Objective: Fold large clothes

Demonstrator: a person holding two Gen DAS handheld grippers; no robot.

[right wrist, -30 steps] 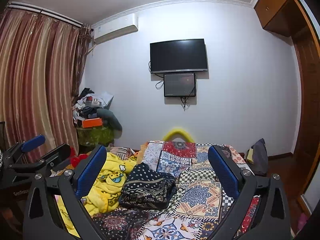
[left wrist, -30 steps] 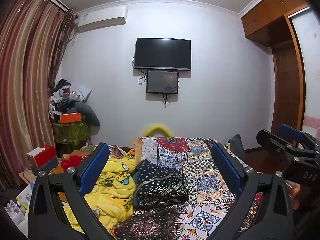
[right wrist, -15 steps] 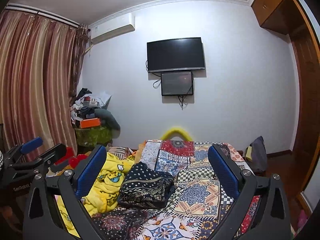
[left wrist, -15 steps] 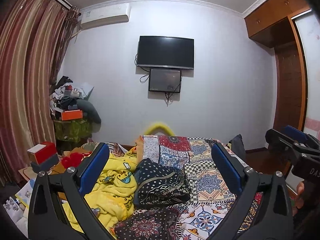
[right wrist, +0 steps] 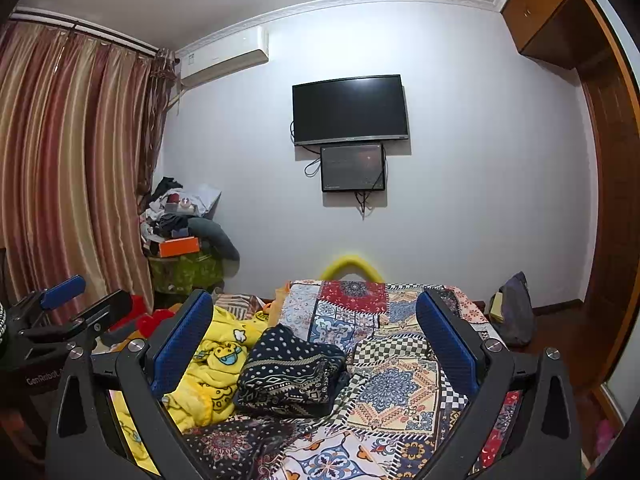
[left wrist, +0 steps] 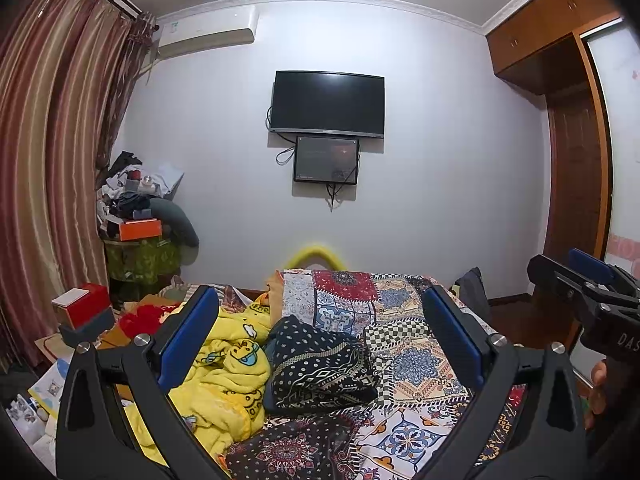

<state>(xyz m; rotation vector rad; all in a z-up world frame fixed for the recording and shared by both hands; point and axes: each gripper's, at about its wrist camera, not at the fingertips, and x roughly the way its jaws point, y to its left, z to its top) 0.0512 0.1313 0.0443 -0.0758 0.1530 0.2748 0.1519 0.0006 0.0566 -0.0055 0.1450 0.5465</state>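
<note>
A dark navy patterned garment [left wrist: 320, 364] lies in a folded bundle on the patchwork bedspread [left wrist: 412, 360]; it also shows in the right wrist view [right wrist: 292, 372]. A crumpled yellow cartoon-print garment [left wrist: 224, 372] lies to its left, also in the right wrist view [right wrist: 208, 368]. My left gripper [left wrist: 320, 328] is open and empty, held above the bed short of the bundle. My right gripper [right wrist: 316, 328] is open and empty, likewise above the bed. Each gripper shows at the edge of the other's view, the right one [left wrist: 576, 280] and the left one [right wrist: 76, 300].
The bedspread [right wrist: 392, 380] covers the bed. A cluttered stand with clothes and an orange box [left wrist: 140, 230] is at the back left by the curtains [left wrist: 48, 184]. A TV [left wrist: 328, 104] hangs on the far wall. A wooden wardrobe [left wrist: 576, 152] is at right. A dark bag [right wrist: 516, 308] sits beside the bed.
Both grippers have tilted slightly, so the room has shifted a little in each view. The clothes have not moved, and both grippers stay open.
</note>
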